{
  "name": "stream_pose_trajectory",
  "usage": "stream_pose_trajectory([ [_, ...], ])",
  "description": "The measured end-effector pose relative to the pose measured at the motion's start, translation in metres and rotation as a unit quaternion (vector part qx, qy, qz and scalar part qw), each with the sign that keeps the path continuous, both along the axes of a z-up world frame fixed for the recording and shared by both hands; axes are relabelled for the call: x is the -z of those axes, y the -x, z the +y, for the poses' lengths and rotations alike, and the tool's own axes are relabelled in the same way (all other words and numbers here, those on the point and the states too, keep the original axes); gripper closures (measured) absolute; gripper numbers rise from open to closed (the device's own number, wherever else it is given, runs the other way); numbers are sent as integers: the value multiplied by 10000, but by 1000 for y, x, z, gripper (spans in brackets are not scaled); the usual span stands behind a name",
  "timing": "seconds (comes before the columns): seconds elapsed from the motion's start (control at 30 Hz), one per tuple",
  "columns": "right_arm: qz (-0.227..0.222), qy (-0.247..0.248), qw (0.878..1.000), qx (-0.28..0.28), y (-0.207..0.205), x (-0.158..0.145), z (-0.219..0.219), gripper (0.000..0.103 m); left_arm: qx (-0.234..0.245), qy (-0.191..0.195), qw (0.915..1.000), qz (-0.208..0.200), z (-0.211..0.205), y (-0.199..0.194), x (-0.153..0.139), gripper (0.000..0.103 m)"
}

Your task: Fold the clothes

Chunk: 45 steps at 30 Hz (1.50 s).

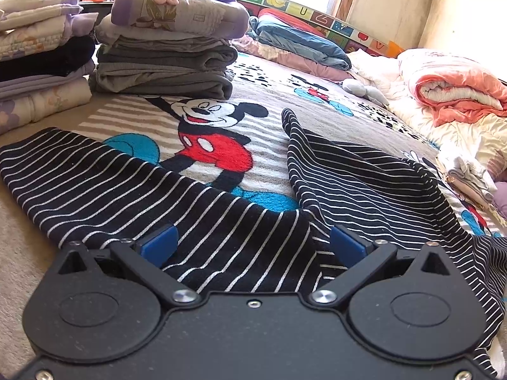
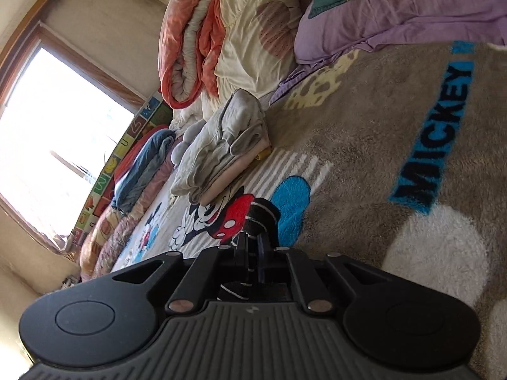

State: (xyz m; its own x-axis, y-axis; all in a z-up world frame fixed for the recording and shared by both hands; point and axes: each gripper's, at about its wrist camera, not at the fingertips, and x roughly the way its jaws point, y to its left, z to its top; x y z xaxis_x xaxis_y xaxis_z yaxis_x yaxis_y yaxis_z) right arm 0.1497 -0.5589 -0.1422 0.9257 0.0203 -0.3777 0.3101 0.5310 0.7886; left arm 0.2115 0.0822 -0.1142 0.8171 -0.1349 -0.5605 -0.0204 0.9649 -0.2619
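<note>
R gripper (image 2: 253,243) pinches striped garment (image 1: 221,228); L gripper (image 1: 252,243) apparently agape.

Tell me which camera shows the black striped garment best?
The left wrist view: the striped garment lies spread across the blanket between the open left gripper. The right wrist view shows only a bunched bit pinched in the right gripper.

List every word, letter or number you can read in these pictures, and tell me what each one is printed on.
"MICKEY": blue and black letters on the cartoon blanket.
"M", "U", "Z", "V": single letters on the alphabet mat along the wall, among picture squares; its other squares are too small or glared to read.
Small tag on the top garment of the folded stack: too blurred to read.
</note>
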Motion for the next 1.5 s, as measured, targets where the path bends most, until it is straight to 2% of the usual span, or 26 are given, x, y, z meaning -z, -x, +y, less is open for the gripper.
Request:
stream_pose_trajectory([
  [0.07,-109,-390,9991,106,4,8,-6,68,21,-9,10000,9,-1,-1,0,0],
  [0.1,-145,-550,9983,115,4,12,-7,53,35,-19,10000,13,-1,-1,0,0],
  [0.27,-264,-777,9964,-205,-12,13,-5,49,92,-67,9999,45,-4,-3,2,0],
  [0.37,-54,-503,9981,-355,-31,8,-1,49,101,-39,9999,57,-3,-4,3,0],
  [0.4,27,-404,9984,-400,-38,7,0,53,103,-21,9999,66,-2,-5,3,0],
  [0.47,263,-142,9984,-484,-51,7,3,74,104,15,9999,89,0,-7,4,0],
  [0.5,309,-23,9979,-568,-56,6,5,92,106,33,9999,100,0,-7,4,0],
  [0.57,285,221,9968,-720,-65,2,11,96,112,71,9998,113,2,-8,5,0],
  [0.67,-101,483,9946,-914,-73,-12,18,96,126,142,9997,121,4,-8,5,0],
  [0.77,-1024,482,9868,-1156,-68,-31,18,96,136,218,9996,127,6,-8,5,0],
  [0.83,-1169,506,9837,-1272,-65,-37,14,97,131,263,9995,132,8,-9,4,0],
  [0.87,-896,602,9857,-1292,-66,-35,12,96,131,270,9995,136,8,-9,4,0],
  [0.9,-377,696,9883,-1305,-71,-28,10,92,135,267,9995,139,8,-10,4,0],
  [0.97,608,557,9887,-1251,-75,-1,-1,91,141,257,9995,136,8,-9,4,0],
  [1.0,802,475,9888,-1165,-72,8,-6,89,144,252,9995,133,8,-9,4,0],
  [1.07,604,241,9927,-1012,-62,14,-12,82,143,230,9995,136,7,-9,4,0],
  [1.1,478,112,9943,-944,-57,16,-14,68,142,212,9996,140,7,-10,5,0],
  [1.13,411,46,9950,-910,-56,17,-16,60,143,186,9996,142,6,-10,5,0],
  [1.23,327,-25,9956,-874,-58,18,-17,57,148,124,9997,141,4,-10,5,0],
  [1.4,318,186,9948,-945,-79,19,-12,58,150,115,9997,149,4,-10,6,0],
  [1.47,410,431,9925,-1069,-90,18,-7,72,157,118,9997,156,4,-10,6,0],
  [1.5,482,550,9906,-1159,-95,18,-3,87,162,121,9997,161,4,-11,6,0],
])
